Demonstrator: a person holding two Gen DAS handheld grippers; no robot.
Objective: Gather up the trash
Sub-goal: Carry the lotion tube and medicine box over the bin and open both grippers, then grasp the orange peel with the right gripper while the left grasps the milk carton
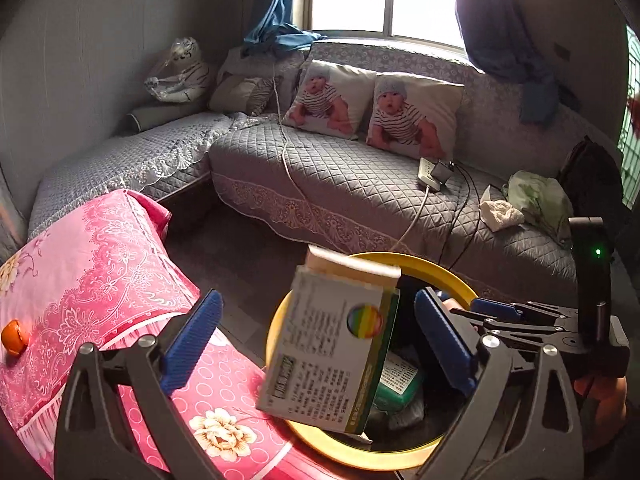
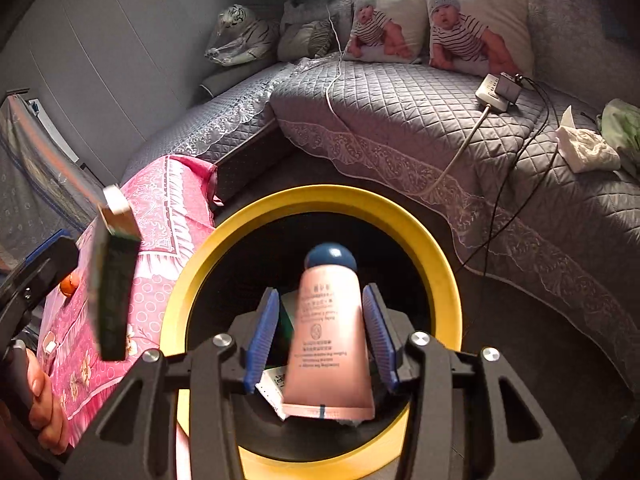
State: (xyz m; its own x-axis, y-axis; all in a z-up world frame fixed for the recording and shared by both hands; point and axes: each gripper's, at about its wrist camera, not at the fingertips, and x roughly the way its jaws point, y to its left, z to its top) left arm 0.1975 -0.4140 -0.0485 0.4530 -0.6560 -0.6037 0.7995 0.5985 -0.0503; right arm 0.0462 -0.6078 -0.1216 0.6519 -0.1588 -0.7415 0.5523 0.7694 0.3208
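A round bin with a yellow rim (image 1: 432,268) (image 2: 320,200) stands on the dark floor below both grippers. My left gripper (image 1: 318,300) is open wide over it. A white and green printed cardboard box (image 1: 328,344) hangs blurred between its blue pads and touches neither. The right wrist view shows the same box (image 2: 114,288) edge-on at the left. My right gripper (image 2: 320,294) points down into the bin. A pink tube with a blue cap (image 2: 330,340) sits between its pads with a gap on the left. A green packet (image 1: 400,384) lies inside the bin.
A table under a pink flowered cloth (image 1: 100,280) stands left of the bin, with an orange (image 1: 14,338) on it. Behind is a grey quilted corner sofa (image 1: 340,184) with a power strip and cables (image 1: 434,172) and crumpled tissue (image 1: 500,210). A person's hand (image 2: 44,408) shows at lower left.
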